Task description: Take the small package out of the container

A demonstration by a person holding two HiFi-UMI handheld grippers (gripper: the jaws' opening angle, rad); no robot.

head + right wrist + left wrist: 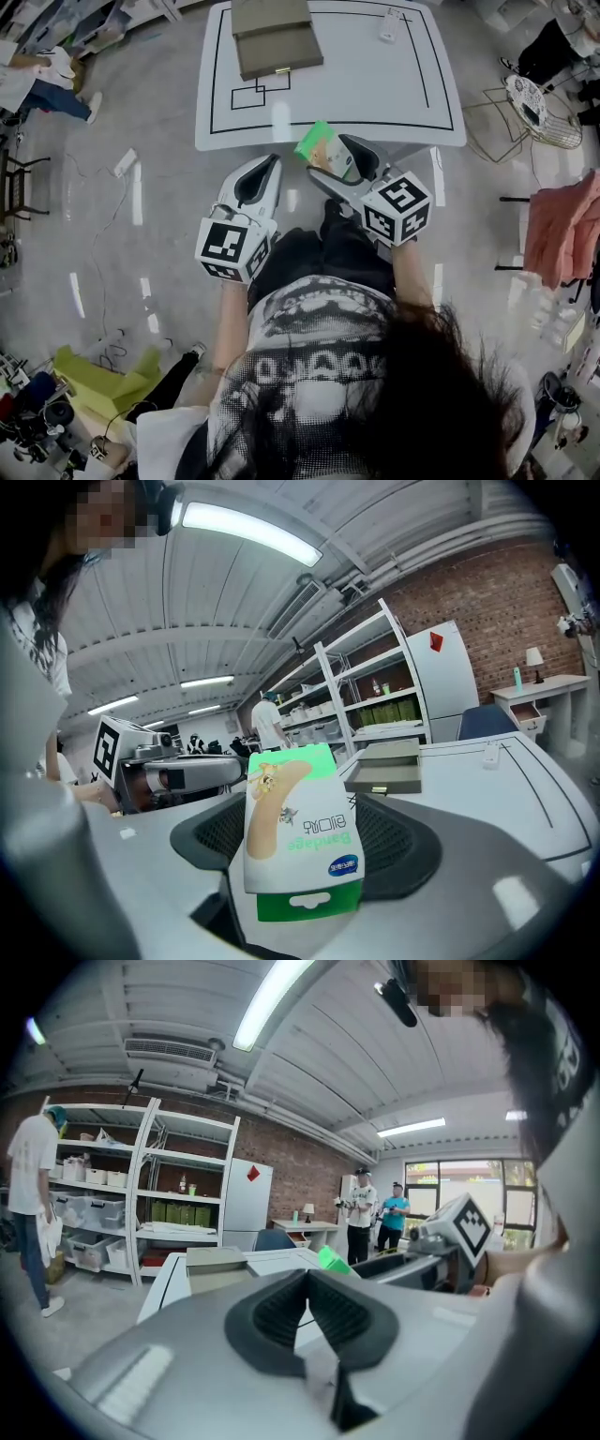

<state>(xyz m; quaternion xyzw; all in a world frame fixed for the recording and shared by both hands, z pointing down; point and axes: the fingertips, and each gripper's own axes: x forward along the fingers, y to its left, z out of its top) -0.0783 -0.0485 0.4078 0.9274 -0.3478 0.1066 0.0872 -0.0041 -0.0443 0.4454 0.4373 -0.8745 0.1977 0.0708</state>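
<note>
My right gripper (325, 167) is shut on a small green and white bandage package (321, 148), held in the air just off the near edge of the white table (375, 94). In the right gripper view the package (300, 808) stands upright between the black pads (394, 846). The grey container (273, 37), a flat box with its drawer pulled out, lies at the table's far left and also shows as a container (386, 766) in the right gripper view. My left gripper (273, 161) is shut with nothing in it, its jaws meeting (307, 1302), left of the right one.
A small white device (390, 25) lies at the table's far right. Black lines mark the tabletop. A wire stand (530, 103) and pink cloth (562, 234) are to the right. People (361, 1213) stand by shelves (141, 1204) beyond the table.
</note>
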